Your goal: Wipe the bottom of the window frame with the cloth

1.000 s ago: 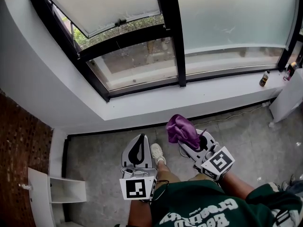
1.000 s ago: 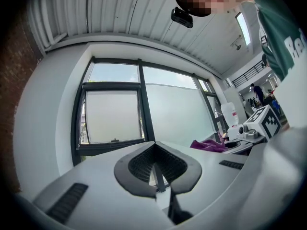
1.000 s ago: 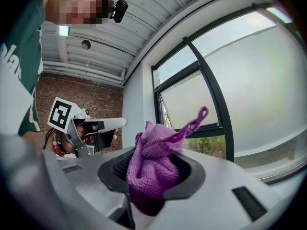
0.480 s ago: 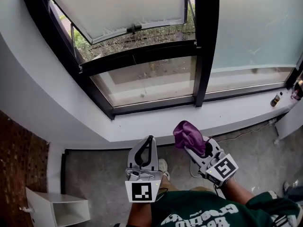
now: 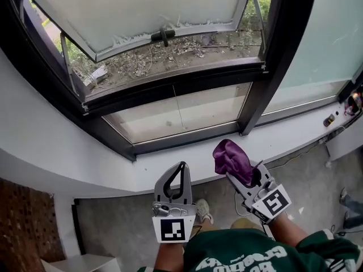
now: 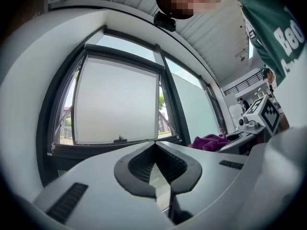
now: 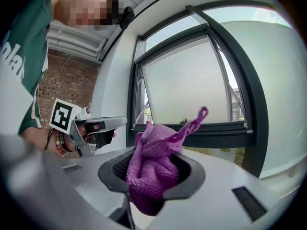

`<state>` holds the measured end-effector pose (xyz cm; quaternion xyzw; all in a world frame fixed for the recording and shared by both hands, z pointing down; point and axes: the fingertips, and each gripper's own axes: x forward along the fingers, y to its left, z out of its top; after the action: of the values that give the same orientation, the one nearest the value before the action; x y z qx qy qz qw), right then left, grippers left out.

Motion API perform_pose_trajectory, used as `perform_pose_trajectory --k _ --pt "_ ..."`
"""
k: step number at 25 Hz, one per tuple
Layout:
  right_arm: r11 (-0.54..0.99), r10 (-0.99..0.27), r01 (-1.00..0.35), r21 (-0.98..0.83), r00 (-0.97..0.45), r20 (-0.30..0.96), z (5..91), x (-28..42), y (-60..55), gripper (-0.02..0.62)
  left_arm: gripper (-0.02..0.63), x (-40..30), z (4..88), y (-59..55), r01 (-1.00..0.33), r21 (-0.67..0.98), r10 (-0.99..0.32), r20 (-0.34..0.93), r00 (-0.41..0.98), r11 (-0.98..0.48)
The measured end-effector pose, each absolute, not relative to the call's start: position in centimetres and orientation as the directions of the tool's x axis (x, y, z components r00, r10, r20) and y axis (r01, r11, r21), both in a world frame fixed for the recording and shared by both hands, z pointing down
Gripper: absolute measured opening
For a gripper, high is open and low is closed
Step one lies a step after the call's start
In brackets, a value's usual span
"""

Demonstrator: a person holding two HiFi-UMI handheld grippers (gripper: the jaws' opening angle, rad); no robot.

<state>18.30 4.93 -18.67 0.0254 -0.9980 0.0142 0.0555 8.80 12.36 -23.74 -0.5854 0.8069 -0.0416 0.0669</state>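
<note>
In the head view the black bottom rail of the window frame (image 5: pixel 187 136) runs above a white sill (image 5: pixel 170 164). My right gripper (image 5: pixel 240 173) is shut on a bunched purple cloth (image 5: pixel 231 156), which hangs over the sill's near edge, short of the rail. The right gripper view shows the cloth (image 7: pixel 152 171) bulging out between the jaws, with the frame (image 7: pixel 211 128) behind it. To the cloth's left, my left gripper (image 5: pixel 181 166) is shut with nothing in it, its tips at the sill's front edge. In the left gripper view the jaws (image 6: pixel 154 146) meet and the cloth (image 6: pixel 211 142) lies to the right.
An upper sash (image 5: pixel 147 16) is tilted open outward, with its handle (image 5: pixel 163 37) at the bottom edge. A thick black mullion (image 5: pixel 272 61) stands right of the cloth. A small bottle (image 5: pixel 329 119) stands on the sill at the far right. A cable (image 5: pixel 295 156) lies on the grey floor.
The view has closed in on the window. Both grippers have come forward and up to the sill's edge, the cloth still held in the right one.
</note>
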Motion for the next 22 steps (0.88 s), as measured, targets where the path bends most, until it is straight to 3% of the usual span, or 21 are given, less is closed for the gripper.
perform_pose_trajectory --k 6,11,22 --pt "0.991 -0.123 -0.129 -0.027 -0.979 0.164 -18.1 13.6 2.8 0.143 0.005 3.4 -21.0 11.4 -0.954 -0.089 -0.958 -0.006 -0.286 0.286" --pt "0.987 -0.152 -0.159 -0.036 -0.977 0.151 -18.3 12.6 1.7 0.143 0.005 1.6 -21.2 10.5 -0.955 -0.089 -0.96 -0.043 -0.278 0.281" --pt "0.994 -0.103 -0.108 -0.026 -0.986 0.134 -18.1 8.3 2.3 0.143 0.005 -0.2 -21.4 10.7 -0.95 -0.069 -0.952 -0.057 -0.302 0.306"
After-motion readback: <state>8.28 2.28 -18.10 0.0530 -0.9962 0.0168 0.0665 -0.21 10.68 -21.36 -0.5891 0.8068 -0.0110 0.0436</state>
